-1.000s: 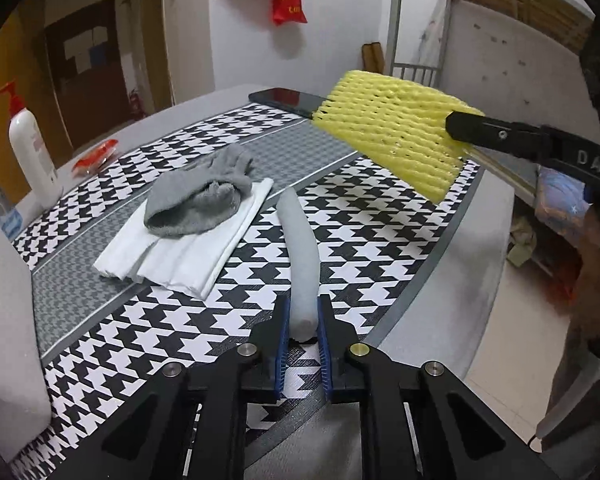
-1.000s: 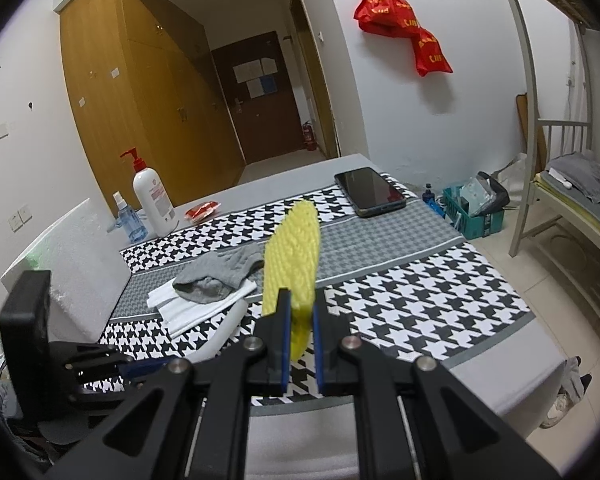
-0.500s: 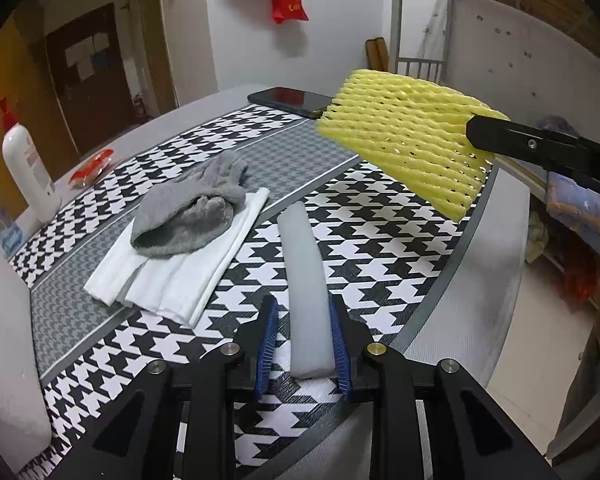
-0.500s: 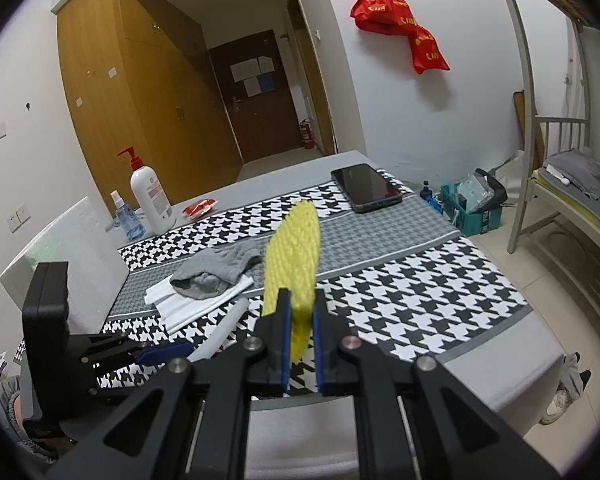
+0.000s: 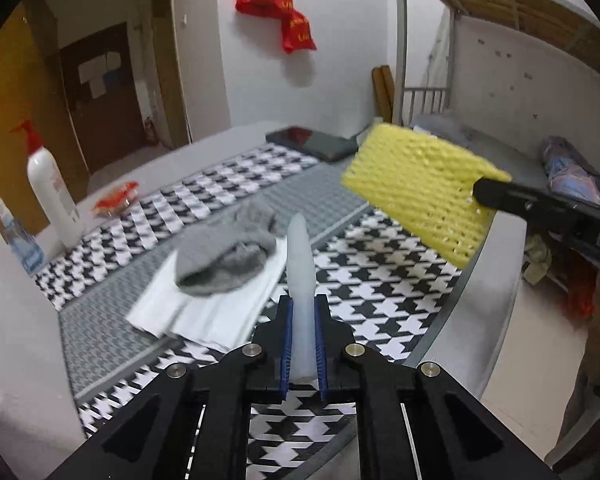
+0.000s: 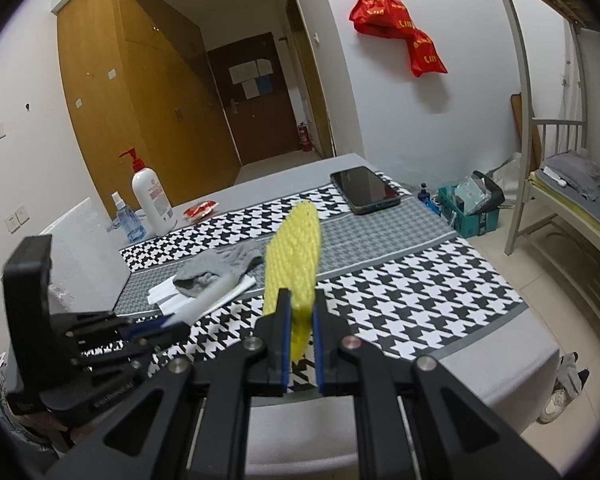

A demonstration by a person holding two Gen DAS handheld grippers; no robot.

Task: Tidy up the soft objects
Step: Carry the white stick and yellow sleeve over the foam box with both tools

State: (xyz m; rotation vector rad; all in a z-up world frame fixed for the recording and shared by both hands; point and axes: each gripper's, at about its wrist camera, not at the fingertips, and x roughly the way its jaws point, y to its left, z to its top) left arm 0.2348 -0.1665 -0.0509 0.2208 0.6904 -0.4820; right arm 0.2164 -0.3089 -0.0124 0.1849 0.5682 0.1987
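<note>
Foam strip (image 5: 300, 280) now lifts off the table (image 5: 380, 280) at twelve o'clock as my left gripper (image 5: 302, 344) keeps closing on it, right gripper (image 6: 300, 344) clenching yellow netting (image 6: 294, 256), both ready for sorting.

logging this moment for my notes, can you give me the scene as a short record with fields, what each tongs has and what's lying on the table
left tongs: closing on a pale grey foam strip, its far end raised
right tongs: shut on a yellow foam mesh sleeve, held above the table
table: grey, with a black and white houndstooth cloth
stack: crumpled grey sock on folded white cloth
far end: black phone
left side: white pump bottle with red top, small blue spray bottle, red packet
</note>
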